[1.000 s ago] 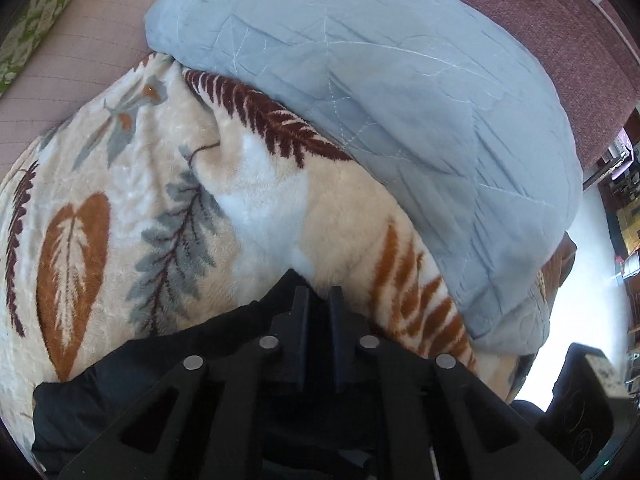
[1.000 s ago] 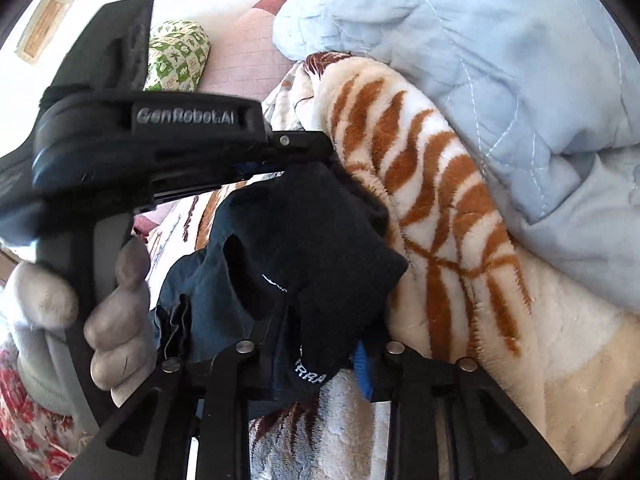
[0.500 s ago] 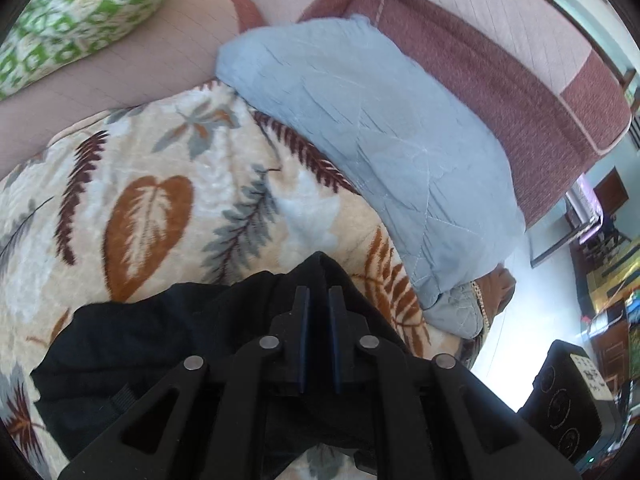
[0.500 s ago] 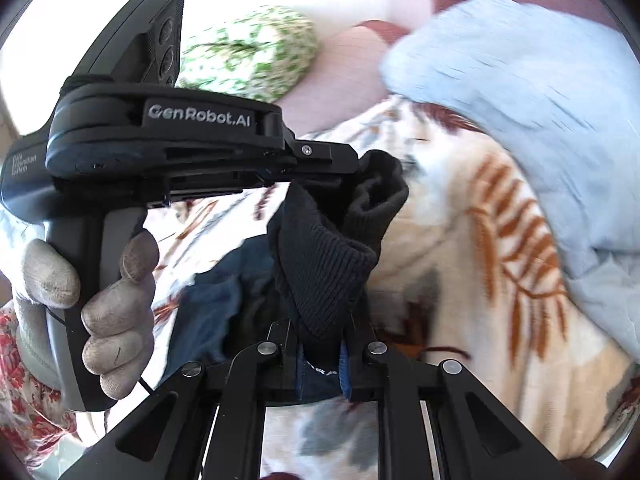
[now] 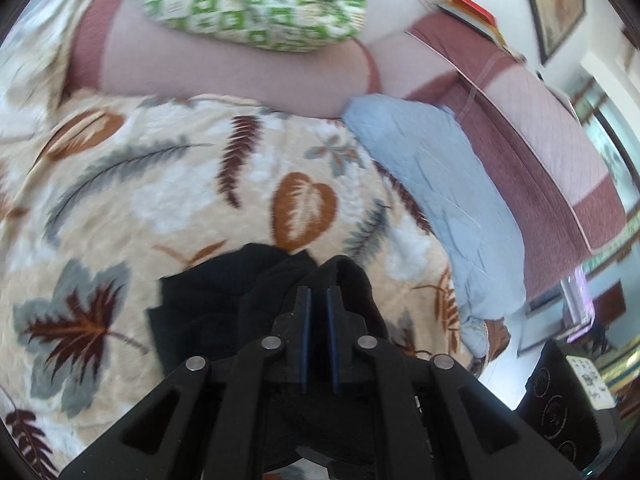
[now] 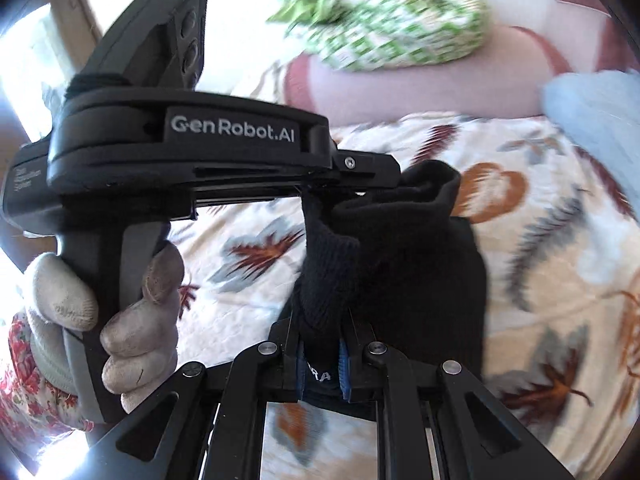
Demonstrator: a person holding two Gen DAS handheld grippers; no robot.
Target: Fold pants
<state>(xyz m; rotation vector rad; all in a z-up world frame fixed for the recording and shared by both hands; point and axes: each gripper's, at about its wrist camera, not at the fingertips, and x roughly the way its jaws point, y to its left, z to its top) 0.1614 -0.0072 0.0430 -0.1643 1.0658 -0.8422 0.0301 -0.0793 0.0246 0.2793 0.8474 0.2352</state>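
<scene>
The black pants (image 5: 224, 304) hang bunched over the leaf-print blanket (image 5: 168, 184). My left gripper (image 5: 318, 300) is shut on a fold of the black cloth, which wraps around its fingertips. In the right wrist view my right gripper (image 6: 322, 344) is shut on the ribbed edge of the pants (image 6: 404, 256), lifted above the blanket (image 6: 552, 248). The left gripper (image 6: 372, 184) shows there too, held by a gloved hand (image 6: 132, 312), gripping the same garment close above the right one.
A light blue quilt (image 5: 436, 184) lies along the blanket's right side. A green-and-white patterned pillow (image 5: 256, 0) rests on the pink sofa back (image 5: 248, 76). The sofa's maroon edge (image 5: 560, 168) runs right; floor and furniture lie beyond.
Both grippers have lifted and tilted up with the pants still held. The green pillow and sofa back have come into view, and the blue quilt has slid to the right.
</scene>
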